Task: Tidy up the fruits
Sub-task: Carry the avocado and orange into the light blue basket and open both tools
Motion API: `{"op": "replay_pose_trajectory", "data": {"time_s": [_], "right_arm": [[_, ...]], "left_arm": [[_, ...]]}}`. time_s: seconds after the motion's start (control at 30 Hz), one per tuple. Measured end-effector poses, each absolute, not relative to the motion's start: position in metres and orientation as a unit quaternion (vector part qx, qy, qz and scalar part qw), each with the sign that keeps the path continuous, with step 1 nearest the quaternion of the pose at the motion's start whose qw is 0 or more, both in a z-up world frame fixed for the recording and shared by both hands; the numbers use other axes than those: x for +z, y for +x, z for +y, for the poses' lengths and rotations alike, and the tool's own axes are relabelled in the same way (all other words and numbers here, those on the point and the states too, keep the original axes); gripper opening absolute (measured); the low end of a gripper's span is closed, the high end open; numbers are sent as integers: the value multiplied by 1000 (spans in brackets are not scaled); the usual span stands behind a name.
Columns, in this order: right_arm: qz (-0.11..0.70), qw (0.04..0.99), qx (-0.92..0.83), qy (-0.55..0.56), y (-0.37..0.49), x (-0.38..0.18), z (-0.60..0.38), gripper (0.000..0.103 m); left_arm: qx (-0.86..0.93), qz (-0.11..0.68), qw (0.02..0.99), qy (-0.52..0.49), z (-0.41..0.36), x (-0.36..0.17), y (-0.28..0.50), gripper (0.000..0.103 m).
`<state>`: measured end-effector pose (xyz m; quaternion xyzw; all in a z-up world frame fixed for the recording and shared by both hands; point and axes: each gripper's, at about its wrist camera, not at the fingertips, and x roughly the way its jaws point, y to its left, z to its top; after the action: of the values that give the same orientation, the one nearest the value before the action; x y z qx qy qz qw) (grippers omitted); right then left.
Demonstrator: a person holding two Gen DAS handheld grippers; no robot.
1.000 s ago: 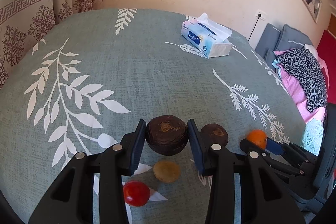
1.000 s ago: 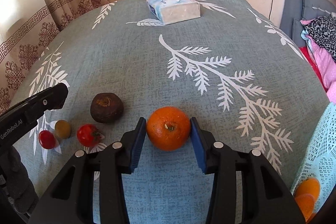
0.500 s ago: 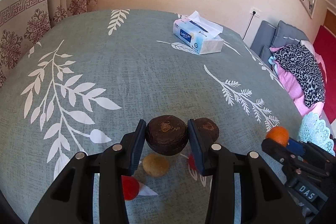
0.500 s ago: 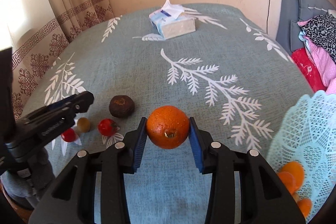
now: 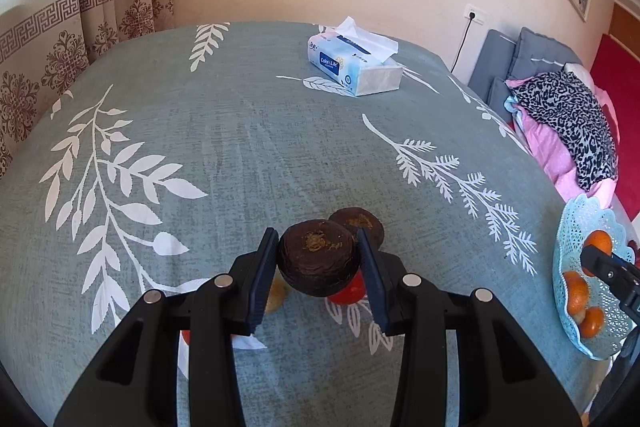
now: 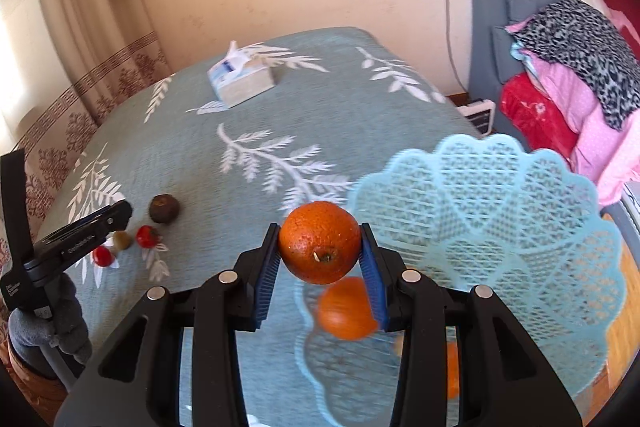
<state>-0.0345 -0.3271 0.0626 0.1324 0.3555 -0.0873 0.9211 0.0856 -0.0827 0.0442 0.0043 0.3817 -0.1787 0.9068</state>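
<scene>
My left gripper [image 5: 318, 259] is shut on a dark brown round fruit [image 5: 318, 257], held above the grey-green leaf-print cloth [image 5: 240, 155]. Just behind it lies a second dark brown fruit [image 5: 358, 223]; a red tomato [image 5: 352, 291] and a small tan fruit [image 5: 277, 297] peek out beneath. My right gripper [image 6: 320, 247] is shut on an orange [image 6: 320, 241], hovering at the near rim of a light blue lattice basket [image 6: 500, 211]. Another orange [image 6: 346, 307] rests in the basket below. The left gripper [image 6: 80, 239] shows at the left of the right wrist view, near two red tomatoes [image 6: 147, 235].
A tissue box [image 5: 354, 65] sits at the far side of the table. The basket [image 5: 576, 259] with several oranges stands at the table's right edge. Curtains [image 5: 80, 27] hang on the left; folded clothes [image 5: 568, 123] are piled on grey seating to the right.
The right gripper has carried the orange up and to the right, from over the cloth to the basket's rim. The left gripper, still holding the dark fruit, drifted slightly right over the loose fruits.
</scene>
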Motion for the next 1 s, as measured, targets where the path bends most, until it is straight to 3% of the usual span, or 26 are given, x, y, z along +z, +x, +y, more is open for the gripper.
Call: {"op": "replay_pose_trajectory", "data": {"time_s": [0.57, 1.0], "right_arm": [[346, 911, -137, 178, -85, 48, -395, 42], [297, 927, -180, 143, -106, 56, -415, 45]], "left_arm": [[-212, 376, 901, 38, -140, 57, 58, 41], [-268, 364, 888, 85, -202, 64, 25, 41]]}}
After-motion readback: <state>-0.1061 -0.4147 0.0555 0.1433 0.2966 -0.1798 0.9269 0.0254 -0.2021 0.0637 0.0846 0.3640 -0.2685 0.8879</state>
